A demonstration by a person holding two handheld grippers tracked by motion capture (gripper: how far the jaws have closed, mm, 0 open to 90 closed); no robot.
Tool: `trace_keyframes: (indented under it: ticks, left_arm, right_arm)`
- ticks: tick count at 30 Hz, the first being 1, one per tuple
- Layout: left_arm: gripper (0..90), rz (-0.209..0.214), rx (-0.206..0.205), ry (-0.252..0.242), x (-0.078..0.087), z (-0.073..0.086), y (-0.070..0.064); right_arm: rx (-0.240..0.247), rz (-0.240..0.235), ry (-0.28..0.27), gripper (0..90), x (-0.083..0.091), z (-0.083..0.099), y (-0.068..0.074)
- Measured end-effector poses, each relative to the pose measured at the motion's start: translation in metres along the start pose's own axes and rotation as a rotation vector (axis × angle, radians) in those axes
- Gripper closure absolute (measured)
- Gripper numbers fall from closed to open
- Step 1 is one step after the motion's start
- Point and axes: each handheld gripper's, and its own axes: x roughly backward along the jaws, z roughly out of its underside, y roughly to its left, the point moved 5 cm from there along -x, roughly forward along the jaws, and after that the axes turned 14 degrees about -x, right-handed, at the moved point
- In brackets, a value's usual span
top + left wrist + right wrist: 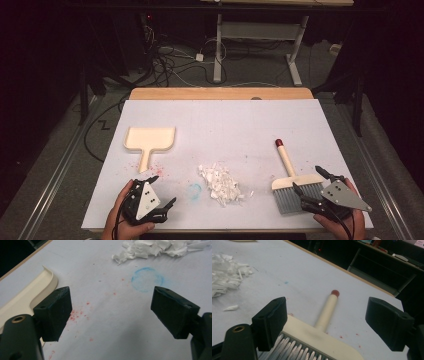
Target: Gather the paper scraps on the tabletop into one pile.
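Two grippers wait at the near edge of the counter, and the shredded paper pile between them serves as the landmark for everything else. Nearest the person, left of the pile, the left gripper hangs released, jaws spread wide over bare, red-speckled surface with nothing between them; right of the pile, the right gripper is likewise released, its jaws straddling the brush just above the cream head without yet closing on it. In the right gripper view the bristles lie directly under the jaws and the handle runs away from them to its red tip (so the gripper sits at the head end, not over the handle). The main risk, as I judge it, is a pinch on the wide head or the soft bristles: the brush could twist or slip when lifted, and a swing of the loose bristle end toward the pile could scatter the light shreds across the counter. A faint blue ring mark lies just left of the pile. Farther back and left of the pile rests the dustpan, its handle pointing toward the left gripper, well apart from the shreds.
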Motion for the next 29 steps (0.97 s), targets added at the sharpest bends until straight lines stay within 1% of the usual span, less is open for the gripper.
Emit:
trace_keyframes:
  ticks: [2, 14, 19, 23, 25, 29]
  left_arm:
    - [16.3, 0.002, 0.0, 0.0, -0.0002, 0.0001, -0.0005]
    - [16.3, 0.002, 0.002, 0.007, -0.0011, 0.0012, 0.0003]
    - [16.4, -0.001, 0.001, 0.014, -0.001, 0.0017, 0.0]
    - [16.3, 0.0, -0.004, 0.018, -0.0007, 0.0019, -0.0012]
    - [16.3, -0.001, -0.003, 0.018, -0.0008, 0.002, -0.001]
    - [16.4, -0.001, 0.002, 0.021, -0.0019, 0.0021, -0.0004]
  right_arm:
    - [-0.004, -0.001, -0.002, 18.5, 0.0, -0.0001, -0.0003]
    - [0.012, -0.009, 0.0, 18.5, -0.0009, -0.0007, 0.0021]
    - [0.018, -0.005, 0.007, 17.5, -0.0024, -0.0018, 0.0018]
    - [0.024, -0.001, -0.002, 17.3, -0.0025, -0.0041, 0.0014]
    - [0.021, 0.001, -0.001, 17.3, -0.0026, -0.0039, 0.0012]
    - [0.029, -0.001, -0.002, 17.3, -0.0033, -0.0041, 0.0018]
